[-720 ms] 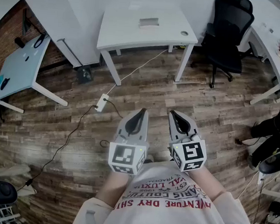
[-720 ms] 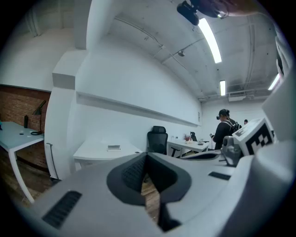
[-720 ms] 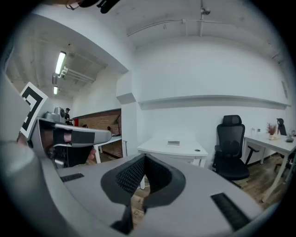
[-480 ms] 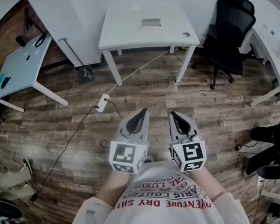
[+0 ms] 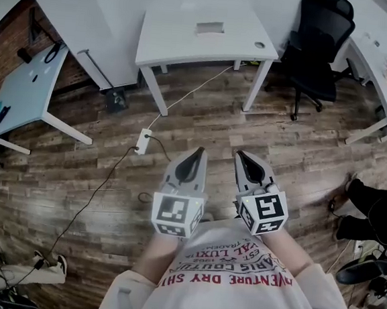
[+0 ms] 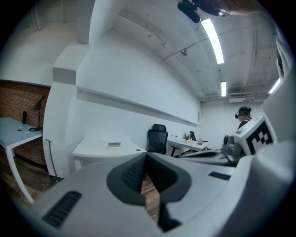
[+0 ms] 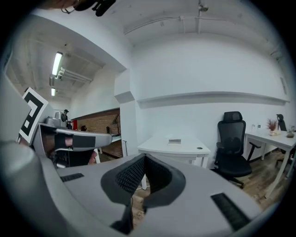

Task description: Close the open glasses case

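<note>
Nothing much has moved: both grippers hold the same pose over the wood floor point(image 5: 98, 169), and only a bystander's legs point(image 5: 373, 212) at the right edge have shifted. Left gripper point(image 5: 193, 157) has its jaws together with nothing between them, and right gripper point(image 5: 243, 159) is the same. Glasses case point(image 5: 210, 28) sits on the far white table point(image 5: 176, 48), well apart from both grippers and too small to tell whether it is open. Black office chair point(image 5: 317, 50) stands right of the table.

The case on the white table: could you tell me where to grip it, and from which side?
The case is too small to show its hinge. It lies flat, long side along the near edge of the table, so probably pinch across its short width from above, reaching over that edge.
</note>
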